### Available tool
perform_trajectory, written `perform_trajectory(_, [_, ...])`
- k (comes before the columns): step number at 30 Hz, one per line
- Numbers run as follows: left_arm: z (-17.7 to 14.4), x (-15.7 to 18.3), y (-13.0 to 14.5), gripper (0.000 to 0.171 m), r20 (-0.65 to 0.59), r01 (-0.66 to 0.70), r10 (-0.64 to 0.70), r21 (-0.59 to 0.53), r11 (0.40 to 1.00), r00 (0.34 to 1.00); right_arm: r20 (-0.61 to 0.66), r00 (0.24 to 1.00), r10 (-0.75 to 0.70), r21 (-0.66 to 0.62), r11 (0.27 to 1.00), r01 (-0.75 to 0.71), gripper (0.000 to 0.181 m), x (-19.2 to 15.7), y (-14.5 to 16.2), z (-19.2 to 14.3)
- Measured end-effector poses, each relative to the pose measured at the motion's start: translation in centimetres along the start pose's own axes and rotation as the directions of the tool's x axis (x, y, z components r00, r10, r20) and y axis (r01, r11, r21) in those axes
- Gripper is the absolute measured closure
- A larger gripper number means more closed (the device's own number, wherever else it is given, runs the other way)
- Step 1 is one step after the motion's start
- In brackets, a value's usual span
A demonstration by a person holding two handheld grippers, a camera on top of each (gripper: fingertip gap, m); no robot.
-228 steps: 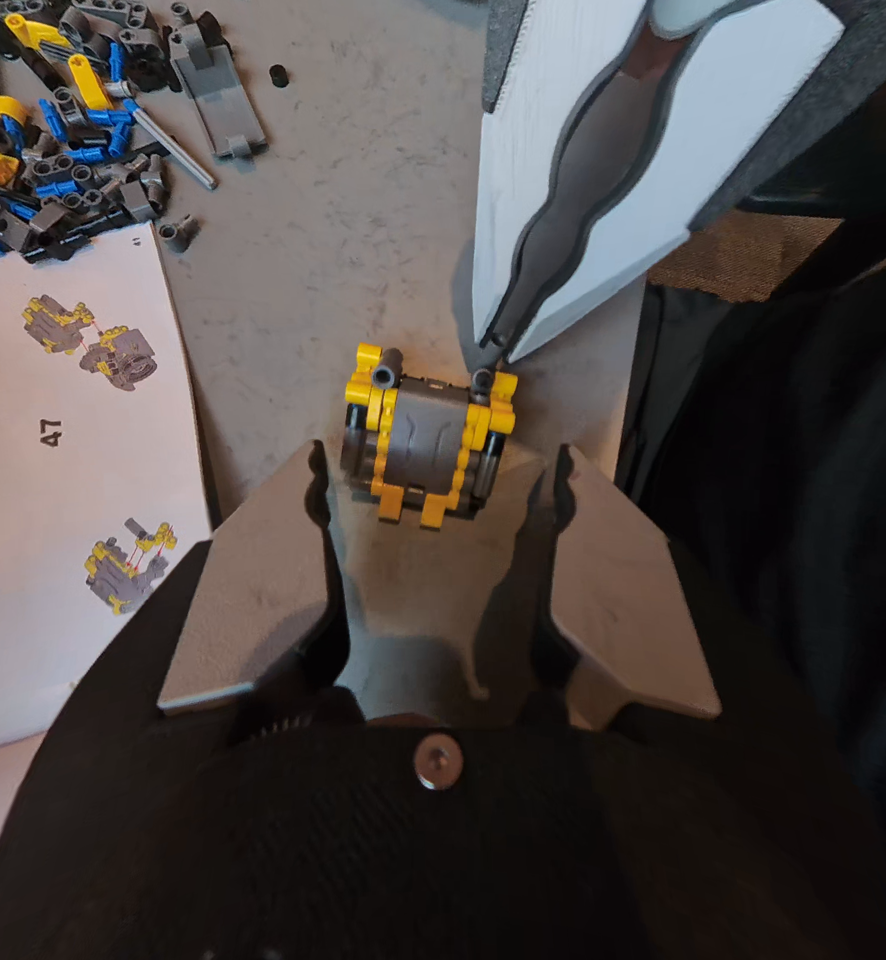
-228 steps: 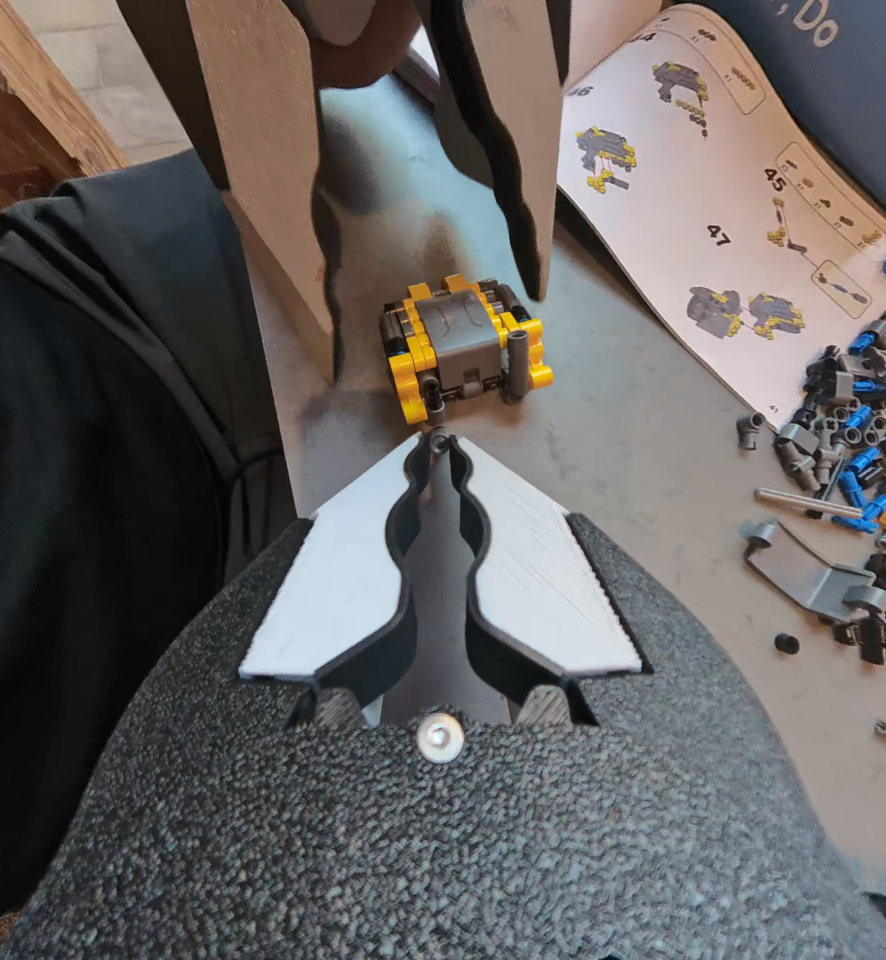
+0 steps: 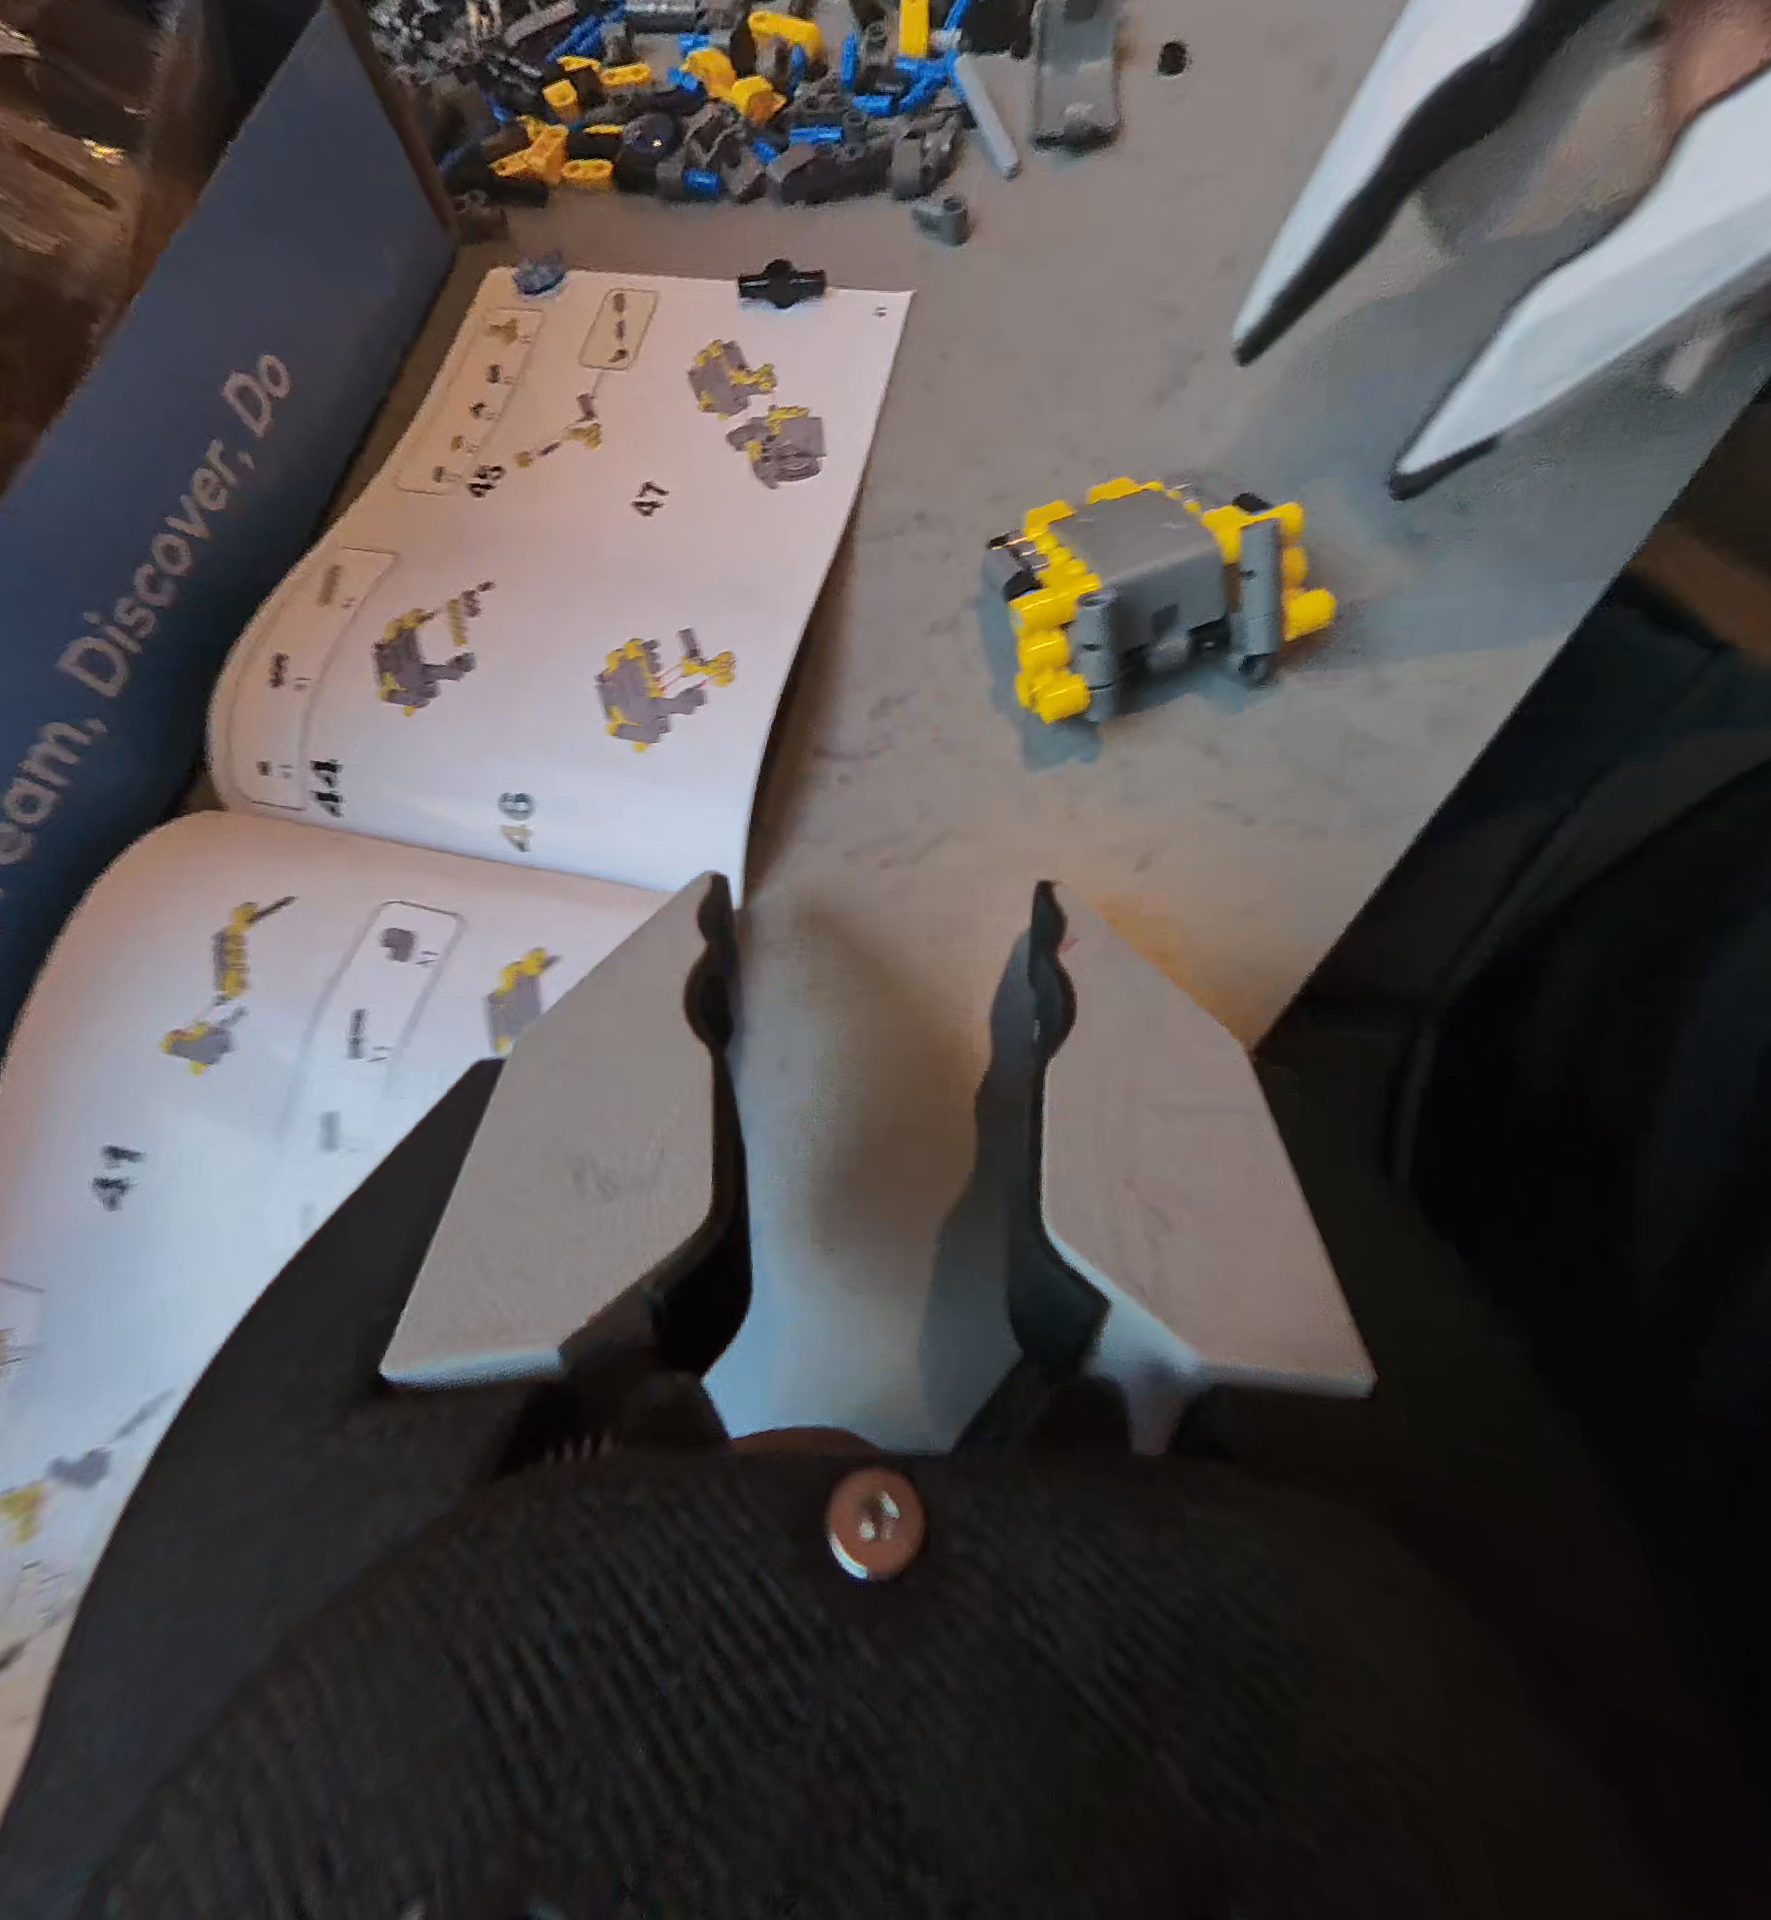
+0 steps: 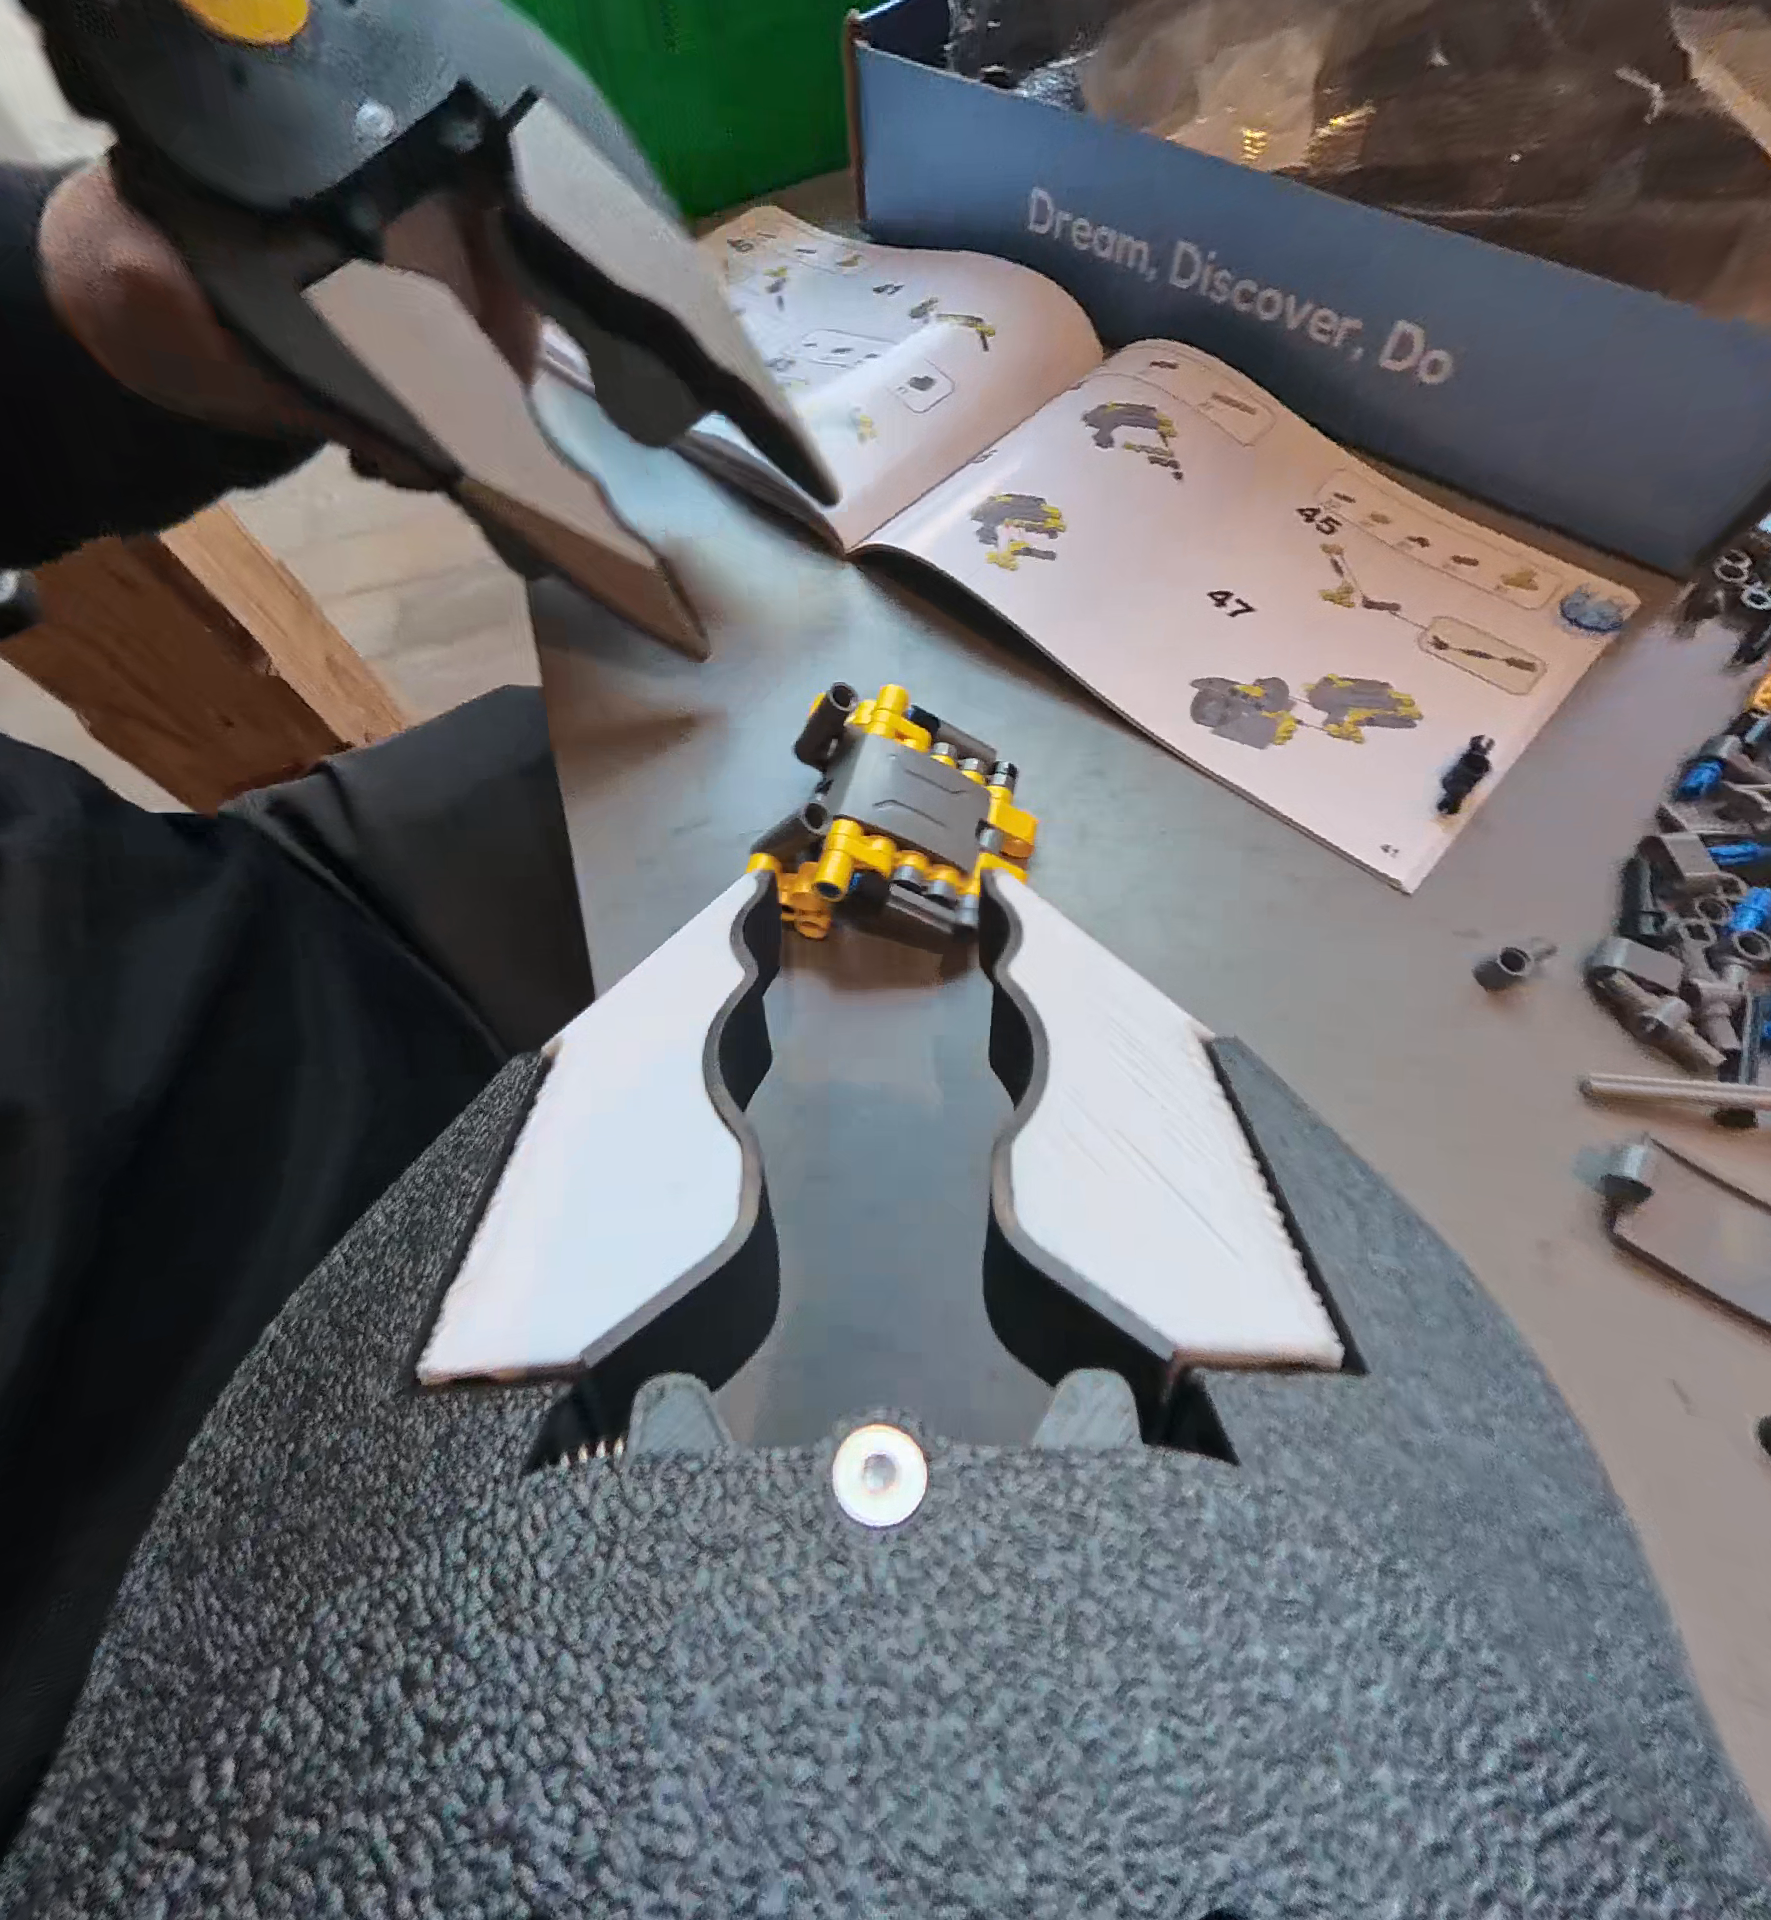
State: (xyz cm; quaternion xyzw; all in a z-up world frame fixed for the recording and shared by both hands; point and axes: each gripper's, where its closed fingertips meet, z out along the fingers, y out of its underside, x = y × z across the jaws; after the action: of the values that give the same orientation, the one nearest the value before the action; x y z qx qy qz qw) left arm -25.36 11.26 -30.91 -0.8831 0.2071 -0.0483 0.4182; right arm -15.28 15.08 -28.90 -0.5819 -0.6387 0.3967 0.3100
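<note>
Right wrist view puts my right gripper (image 4: 876, 883) spread wide, its tips just short of the yellow-and-grey brick assembly (image 4: 902, 810) on the grey table (image 4: 1224, 987), nothing gripped. The assembly's long axis runs near-right to far-left. My left gripper (image 3: 881, 899) hangs parted and empty beside the open instruction booklet (image 3: 548, 582). The blue box (image 4: 1380, 343) at the far edge holds crumpled plastic bags (image 4: 1432, 114).

Open hand-held gripper (image 3: 881, 899) above grey table (image 3: 1016, 831)

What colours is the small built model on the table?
Yellow and grey model, clearest in the right wrist view.
</note>
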Motion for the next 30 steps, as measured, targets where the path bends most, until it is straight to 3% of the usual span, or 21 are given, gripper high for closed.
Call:
perform_trajectory(3, [0.6, 1.0, 0.1, 0.116, 0.010, -0.001, 0.001, 0.021, 1.000, 1.000, -0.037, 0.999, -0.016, -0.014, 1.000, 0.015, 0.144, 1.3, 0.2, 0.1])
perform_trajectory(8, [1.2, 2.9, -1.1, 0.114, -0.077, 0.066, -0.062, 0.050, 0.997, 0.995, -0.025, 0.999, -0.027, -0.042, 0.999, 0.026, 0.143, 1.8, 0.5, 0.2])
perform_trajectory(16, [2.2, 2.5, -0.5, 0.117, -0.076, 0.058, -0.056, 0.028, 0.998, 0.996, 0.027, 0.999, -0.022, 0.015, 1.000, 0.022, 0.148, 1.4, -0.2, -0.3])
perform_trajectory(22, [1.8, 3.2, -0.7, 0.126, -0.107, 0.026, -0.016, 0.085, 0.996, 0.994, 0.010, 1.000, -0.007, 0.095, 0.995, 0.006, 0.151, 2.2, -1.2, -1.1])
perform_trajectory(24, [1.6, 3.7, -0.8, 0.132, -0.124, 0.000, 0.013, 0.110, 0.994, 0.992, 0.026, 1.000, -0.004, 0.106, 0.994, 0.001, 0.162, 2.1, -1.4, -1.2])
perform_trajectory(26, [1.4, 4.3, -0.8, 0.142, -0.133, -0.050, 0.069, 0.142, 0.989, 0.989, 0.014, 1.000, 0.005, 0.114, 0.993, -0.007, 0.151, 2.4, -1.5, -1.2])
perform_trajectory(30, [1.1, 4.5, -0.6, 0.141, -0.045, -0.148, 0.159, 0.189, 0.971, 0.986, -0.001, 1.000, 0.011, 0.124, 0.992, -0.011, 0.152, 2.8, -1.6, -1.3])
